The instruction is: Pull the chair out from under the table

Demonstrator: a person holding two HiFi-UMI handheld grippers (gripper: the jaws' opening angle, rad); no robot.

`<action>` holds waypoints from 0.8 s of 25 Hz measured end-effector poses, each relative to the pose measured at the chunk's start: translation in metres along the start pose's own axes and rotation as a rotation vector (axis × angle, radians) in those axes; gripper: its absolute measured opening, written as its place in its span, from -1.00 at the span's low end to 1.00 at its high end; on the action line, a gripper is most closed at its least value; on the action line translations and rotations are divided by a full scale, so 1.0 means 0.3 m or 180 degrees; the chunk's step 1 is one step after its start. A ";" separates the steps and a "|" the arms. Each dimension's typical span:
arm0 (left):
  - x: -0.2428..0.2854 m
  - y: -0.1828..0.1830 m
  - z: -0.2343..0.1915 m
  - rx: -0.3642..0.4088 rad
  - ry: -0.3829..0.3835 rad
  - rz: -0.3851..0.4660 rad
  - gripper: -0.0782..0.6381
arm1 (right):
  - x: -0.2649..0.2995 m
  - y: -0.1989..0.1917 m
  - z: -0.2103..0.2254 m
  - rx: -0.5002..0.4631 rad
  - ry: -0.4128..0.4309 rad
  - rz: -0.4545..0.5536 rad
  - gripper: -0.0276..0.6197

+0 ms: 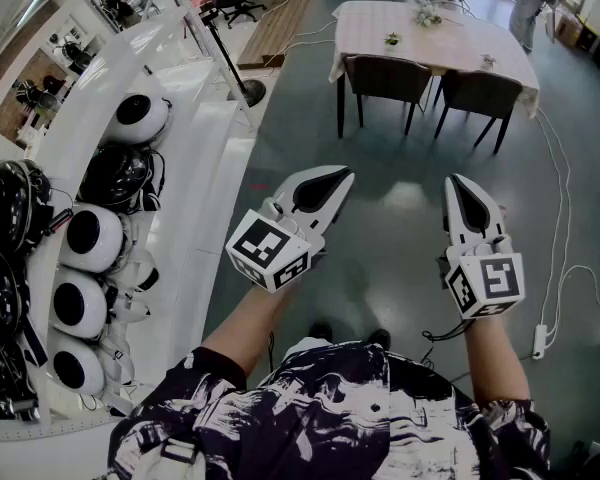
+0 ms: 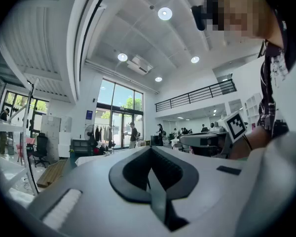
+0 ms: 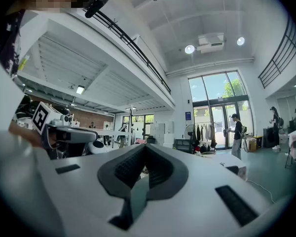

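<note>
Two dark chairs, the left chair [image 1: 384, 78] and the right chair [image 1: 480, 96], stand pushed in under a table [image 1: 435, 33] with a pale cloth, far ahead across the grey floor. My left gripper [image 1: 337, 178] and my right gripper [image 1: 459, 184] are held level in the air, well short of the chairs. Both are shut with nothing between their jaws. In the left gripper view the left gripper [image 2: 150, 150] has its dark pads pressed together. The right gripper [image 3: 145, 147] looks the same in its own view. Neither touches anything.
A white curved counter [image 1: 195, 158] with round white-and-black devices [image 1: 92, 238] and dark helmets [image 1: 8, 208] runs along the left. A stand's round base [image 1: 248, 92] is beside it. A cable and power strip [image 1: 541, 340] lie on the floor at right. A person [image 1: 530, 3] stands behind the table.
</note>
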State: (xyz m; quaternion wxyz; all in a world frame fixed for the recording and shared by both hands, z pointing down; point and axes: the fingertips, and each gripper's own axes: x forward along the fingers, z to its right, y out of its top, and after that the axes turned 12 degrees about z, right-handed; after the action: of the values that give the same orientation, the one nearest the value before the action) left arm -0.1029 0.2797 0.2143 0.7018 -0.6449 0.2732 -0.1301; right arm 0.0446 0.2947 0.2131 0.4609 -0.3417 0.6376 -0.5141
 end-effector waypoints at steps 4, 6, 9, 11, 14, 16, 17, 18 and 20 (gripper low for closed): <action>0.001 0.000 0.001 0.0008 -0.0007 0.0005 -0.77 | 0.002 0.000 0.004 -0.0005 -0.0012 0.0011 -0.91; 0.001 0.000 0.000 0.0007 -0.0006 0.0008 -0.77 | 0.003 0.001 0.005 -0.0004 -0.0020 0.0016 -0.91; -0.005 0.003 -0.001 0.0001 -0.0001 0.0012 -0.77 | 0.004 0.005 -0.002 -0.0011 -0.0016 0.0022 -0.91; -0.008 0.004 0.000 -0.0004 -0.0002 0.0007 -0.77 | 0.004 0.007 -0.007 -0.0021 -0.0009 0.0021 -0.91; -0.008 0.008 0.006 -0.0013 -0.0027 0.0024 -0.77 | 0.002 0.016 -0.005 -0.0054 -0.0015 0.0078 -0.91; -0.004 0.026 0.013 0.0028 -0.0066 0.0155 -0.77 | 0.005 0.037 -0.001 0.0011 0.0013 0.0239 -0.90; 0.000 0.041 0.018 0.0071 -0.0089 0.0251 -0.77 | 0.008 0.051 -0.001 0.0057 0.0053 0.0349 -0.44; 0.006 0.056 0.022 0.0098 -0.0115 0.0334 -0.16 | 0.010 0.066 0.001 0.0071 0.0087 0.0459 0.27; 0.016 0.079 0.024 0.0116 -0.0157 0.0406 0.51 | 0.012 0.084 0.004 -0.0057 0.0124 0.0576 0.59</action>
State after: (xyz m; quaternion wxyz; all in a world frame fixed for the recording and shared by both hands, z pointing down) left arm -0.0991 0.2866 0.1902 0.7269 -0.6162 0.2940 -0.0742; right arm 0.0454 0.2970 0.1879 0.4900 -0.2767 0.6792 -0.4712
